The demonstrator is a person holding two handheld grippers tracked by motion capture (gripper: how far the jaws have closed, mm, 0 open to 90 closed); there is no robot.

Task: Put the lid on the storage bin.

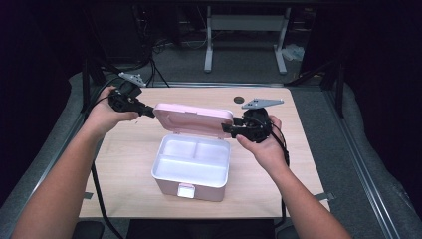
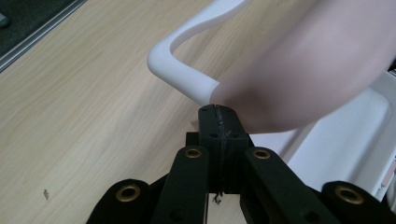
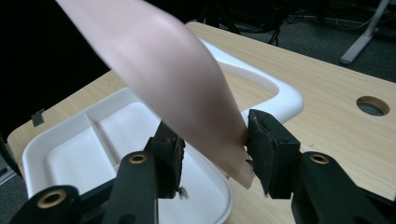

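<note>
Claw states first: my left claw (image 1: 148, 112) is pinched together at the lid's (image 1: 194, 118) nine o'clock edge; whether it grips that rim I cannot tell. Right claw (image 1: 228, 128) stands apart around the three o'clock corner, one pad touching, so no real clamp. Below, the box (image 1: 191, 167) sits mid-counter (image 1: 129, 164), its tray bare. I judge the lid half swung, its travel unfinished.

A pale wood-grain desk (image 1: 124, 164) carries the work, with a round cable hole (image 1: 239, 99) near its far edge. Beyond it, a white desk frame (image 1: 246, 30) stands on grey floor among dark cables.
</note>
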